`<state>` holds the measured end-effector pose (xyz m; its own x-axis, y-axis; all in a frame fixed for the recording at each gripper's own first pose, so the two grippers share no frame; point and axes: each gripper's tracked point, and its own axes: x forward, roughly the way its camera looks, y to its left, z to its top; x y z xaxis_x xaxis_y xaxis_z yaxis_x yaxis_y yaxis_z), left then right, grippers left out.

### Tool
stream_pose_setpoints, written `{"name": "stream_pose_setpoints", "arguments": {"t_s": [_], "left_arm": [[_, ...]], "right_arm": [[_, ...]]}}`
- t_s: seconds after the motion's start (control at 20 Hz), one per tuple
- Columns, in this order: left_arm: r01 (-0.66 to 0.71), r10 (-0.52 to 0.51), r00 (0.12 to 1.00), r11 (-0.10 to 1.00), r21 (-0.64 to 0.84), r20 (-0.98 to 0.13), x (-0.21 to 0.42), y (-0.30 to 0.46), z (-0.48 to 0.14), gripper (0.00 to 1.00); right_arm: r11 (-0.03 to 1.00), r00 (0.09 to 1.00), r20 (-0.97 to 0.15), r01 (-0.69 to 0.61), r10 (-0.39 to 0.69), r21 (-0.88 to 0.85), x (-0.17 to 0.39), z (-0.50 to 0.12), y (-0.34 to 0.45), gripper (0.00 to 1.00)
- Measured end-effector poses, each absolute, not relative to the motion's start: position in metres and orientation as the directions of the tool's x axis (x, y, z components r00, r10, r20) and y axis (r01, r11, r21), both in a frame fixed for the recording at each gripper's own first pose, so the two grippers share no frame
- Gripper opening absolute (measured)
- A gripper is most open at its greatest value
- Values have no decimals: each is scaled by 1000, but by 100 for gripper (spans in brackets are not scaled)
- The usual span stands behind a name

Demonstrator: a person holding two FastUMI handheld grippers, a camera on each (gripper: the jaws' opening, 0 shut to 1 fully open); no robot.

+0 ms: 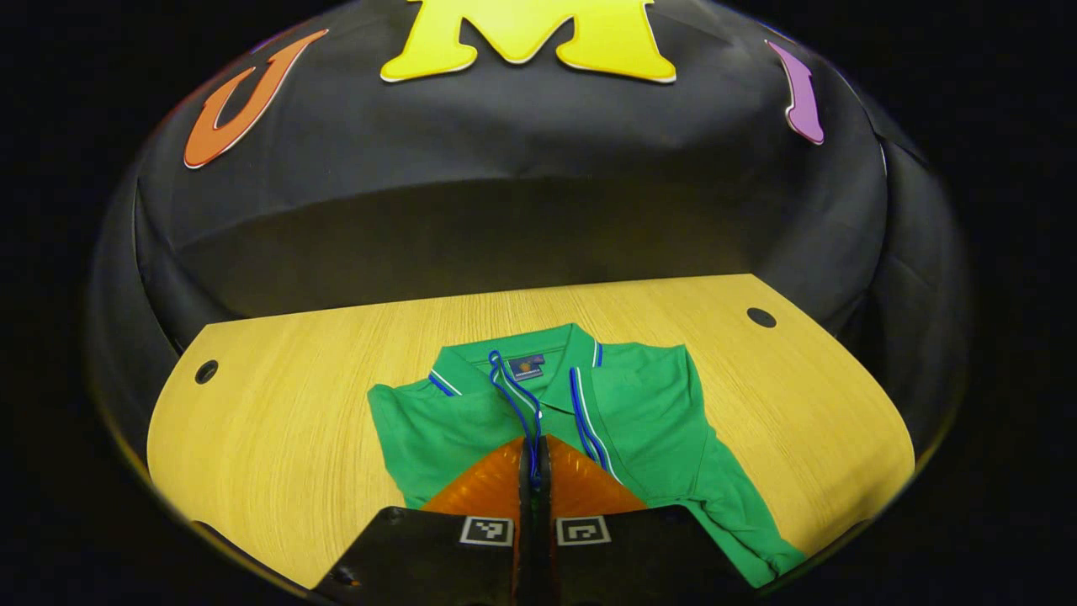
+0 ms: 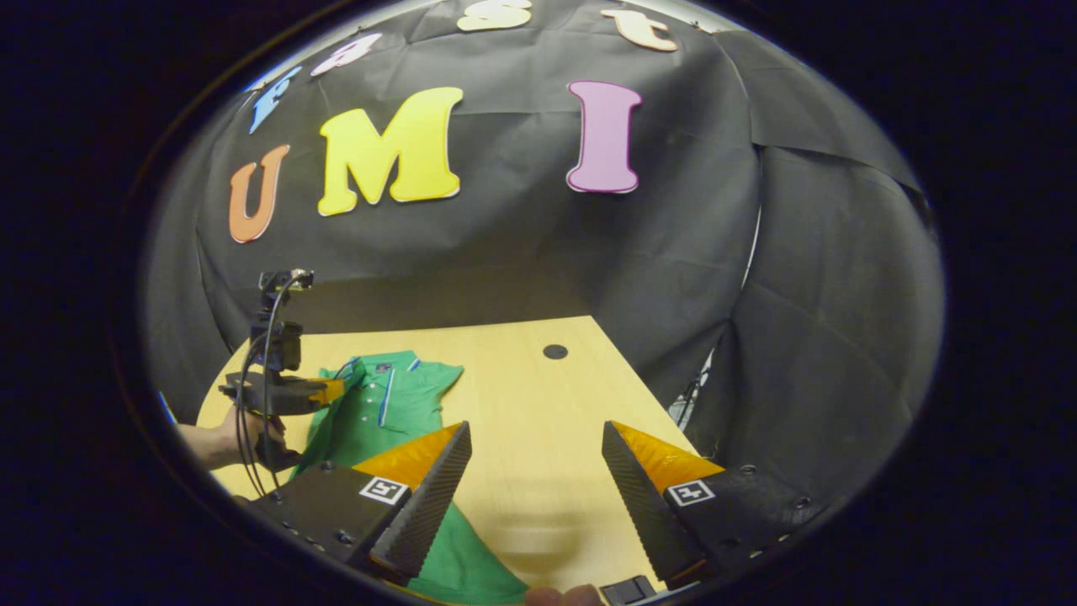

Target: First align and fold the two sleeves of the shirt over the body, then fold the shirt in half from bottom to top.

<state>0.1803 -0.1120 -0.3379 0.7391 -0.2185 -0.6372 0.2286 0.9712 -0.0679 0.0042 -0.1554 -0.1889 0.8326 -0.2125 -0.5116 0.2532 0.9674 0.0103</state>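
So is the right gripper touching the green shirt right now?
Apart. The right gripper view shows the right gripper open above bare table, the shirt off to one side.

We note the green shirt (image 1: 639, 404) is covered at 6 o'clock in the left gripper view by the left gripper (image 1: 533, 454), whose fingers stand together; whether cloth is pinched between them we cannot tell. Its lower hem is hidden. In the right gripper view, the right gripper (image 2: 534, 471) masks part of the shirt at 7 o'clock, and the hand (image 2: 231, 442) at 9 o'clock is cut off by the edge. The collar label (image 1: 526, 367) is too small to make out.
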Motion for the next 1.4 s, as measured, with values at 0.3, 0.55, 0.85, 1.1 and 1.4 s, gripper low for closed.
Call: {"name": "stream_pose_setpoints", "arguments": {"t_s": [0.3,0.55,0.85,1.1,1.4], "left_arm": [[242,-251,737,965,-102,-628,178,-130,-339,29],[202,-205,797,977,-70,-568,170,-110,-302,100],[153,-149,879,988,-28,-453,132,-71,-214,100],[89,-105,909,994,-58,-404,70,-45,-165,100],[50,-77,891,996,-72,-448,-2,-14,-175,100]], "right_arm": [[972,832,-519,235,-197,8,8,-193,-154,96],[986,851,-507,168,-138,14,19,-189,-128,97],[999,881,-472,35,-37,-13,23,-179,-92,96],[999,884,-466,-50,46,2,15,-181,-64,98],[996,864,-497,-90,77,-4,-16,-198,-59,96]]}}
